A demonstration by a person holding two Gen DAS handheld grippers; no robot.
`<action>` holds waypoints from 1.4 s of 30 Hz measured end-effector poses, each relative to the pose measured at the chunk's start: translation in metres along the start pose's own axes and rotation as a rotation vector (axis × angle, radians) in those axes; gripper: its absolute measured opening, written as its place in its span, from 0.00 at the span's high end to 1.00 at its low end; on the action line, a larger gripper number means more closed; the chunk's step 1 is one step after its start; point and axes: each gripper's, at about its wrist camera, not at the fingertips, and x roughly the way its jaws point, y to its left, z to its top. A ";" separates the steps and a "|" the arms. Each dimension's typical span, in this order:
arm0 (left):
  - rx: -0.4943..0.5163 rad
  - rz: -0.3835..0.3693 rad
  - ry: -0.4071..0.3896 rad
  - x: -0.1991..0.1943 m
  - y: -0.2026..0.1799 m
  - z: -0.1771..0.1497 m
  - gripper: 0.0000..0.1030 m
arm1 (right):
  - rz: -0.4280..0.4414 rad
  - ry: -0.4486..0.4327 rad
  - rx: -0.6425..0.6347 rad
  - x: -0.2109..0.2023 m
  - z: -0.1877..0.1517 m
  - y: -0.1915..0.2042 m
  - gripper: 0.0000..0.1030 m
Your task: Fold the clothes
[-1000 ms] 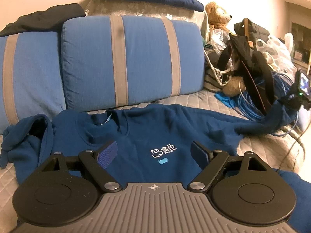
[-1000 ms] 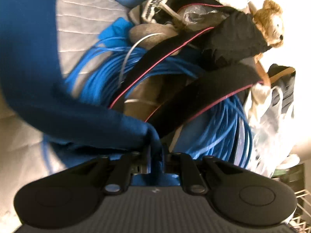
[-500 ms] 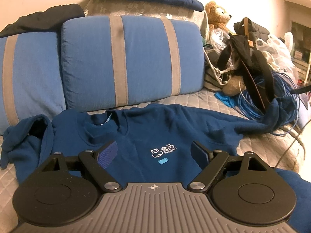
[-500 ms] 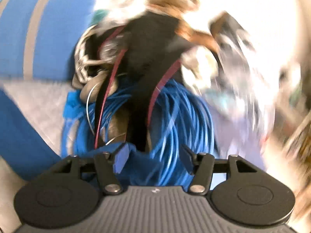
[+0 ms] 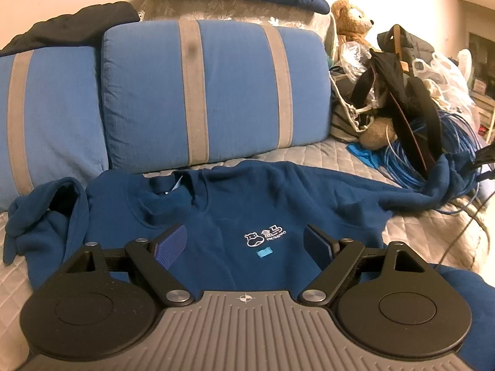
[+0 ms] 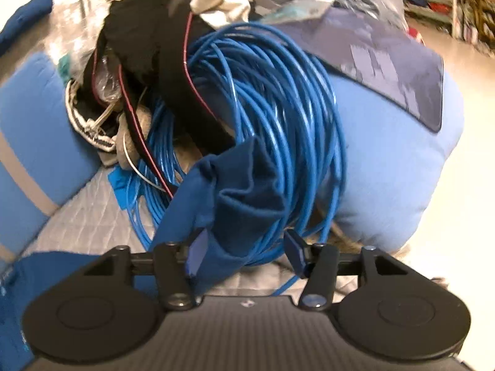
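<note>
A navy sweatshirt (image 5: 235, 213) with a small white chest logo lies front-up on the quilted sofa seat. Its left sleeve (image 5: 40, 216) is bunched up at the left. Its right sleeve stretches right, with the cuff (image 5: 445, 179) resting on a blue cable coil. My left gripper (image 5: 246, 242) is open and empty, hovering over the chest. My right gripper (image 6: 244, 249) is open, and the crumpled cuff (image 6: 244, 185) lies loose between its fingers, leaning on the left finger. Only a dark edge of the right gripper shows in the left wrist view.
Two blue cushions with grey stripes (image 5: 213, 92) stand behind the sweatshirt. A blue cable coil (image 6: 272, 99), black straps (image 6: 148, 46), bags and a teddy bear (image 5: 352, 21) pile up at the sofa's right end. A light blue pillow (image 6: 393, 160) lies beside the coil.
My right gripper has opened and let go of the sleeve cuff, which now rests on the cable coil. The right gripper also swung around. My left gripper has not moved.
</note>
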 end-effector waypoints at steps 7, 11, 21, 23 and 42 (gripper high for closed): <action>0.000 -0.008 0.002 0.000 0.001 0.000 0.19 | -0.055 -0.004 0.013 0.019 -0.006 0.012 0.85; -0.007 -0.023 -0.001 -0.001 0.001 0.001 0.19 | -0.090 -0.115 -0.107 0.000 0.002 0.017 0.92; -0.027 -0.025 -0.013 -0.003 0.003 0.001 0.19 | -0.187 -0.206 -0.219 -0.019 0.013 0.002 0.93; -0.031 -0.025 -0.013 -0.003 0.004 0.002 0.19 | -0.197 -0.160 -0.185 -0.016 0.007 -0.006 0.93; -0.037 0.004 -0.055 -0.006 0.006 0.002 0.19 | -0.085 -0.081 -0.298 -0.031 -0.050 0.045 0.18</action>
